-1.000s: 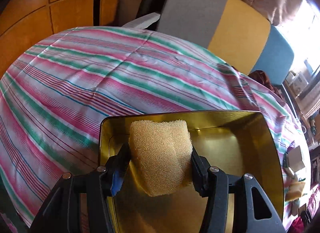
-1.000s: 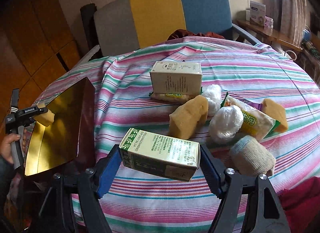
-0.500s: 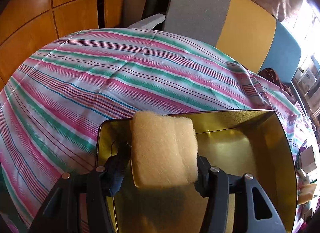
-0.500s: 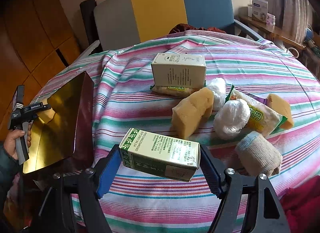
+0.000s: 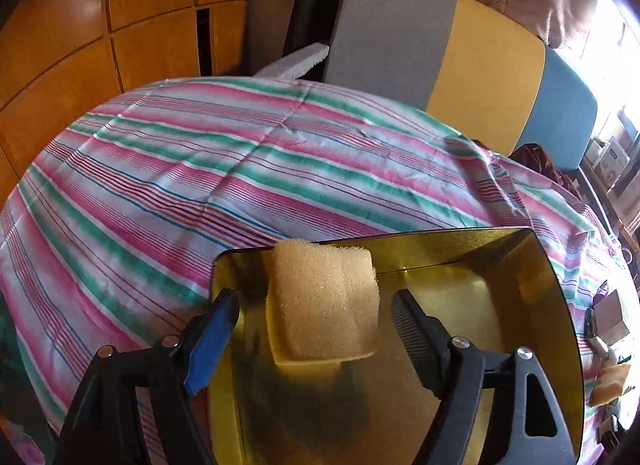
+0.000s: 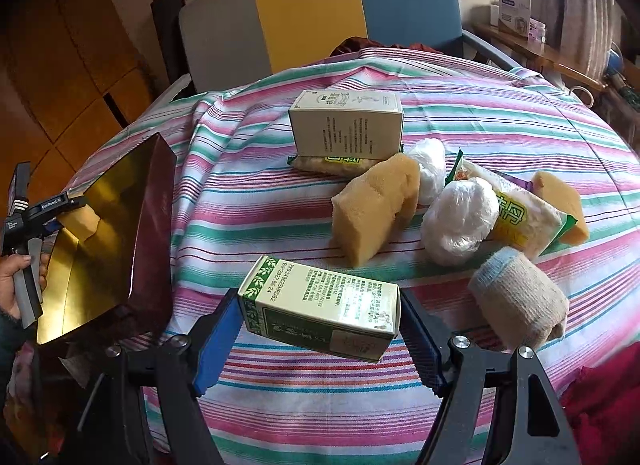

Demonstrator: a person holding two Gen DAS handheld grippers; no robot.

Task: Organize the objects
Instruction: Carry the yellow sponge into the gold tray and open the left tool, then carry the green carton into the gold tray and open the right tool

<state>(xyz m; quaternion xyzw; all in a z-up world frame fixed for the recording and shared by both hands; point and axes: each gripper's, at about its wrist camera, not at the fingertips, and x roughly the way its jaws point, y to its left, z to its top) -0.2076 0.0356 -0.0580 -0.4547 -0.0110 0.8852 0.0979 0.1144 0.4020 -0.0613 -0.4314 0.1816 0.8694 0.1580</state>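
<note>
Striped cloth spreads under everything: at far left your left gripper (image 5: 312, 329) hangs wide over the sponge (image 5: 324, 305) lying in the gold tin (image 5: 540, 265), so next carry the green carton (image 6: 320, 305), clamped in your right gripper (image 6: 320, 335), left into it.

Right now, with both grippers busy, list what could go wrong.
1. The left gripper has its jaws spread beside the sponge; closing or lifting could drag the sponge out of the tin.
2. The tin is tilted at the table edge and may tip.
3. The carton in the right gripper sits skewed and could slip.
</note>
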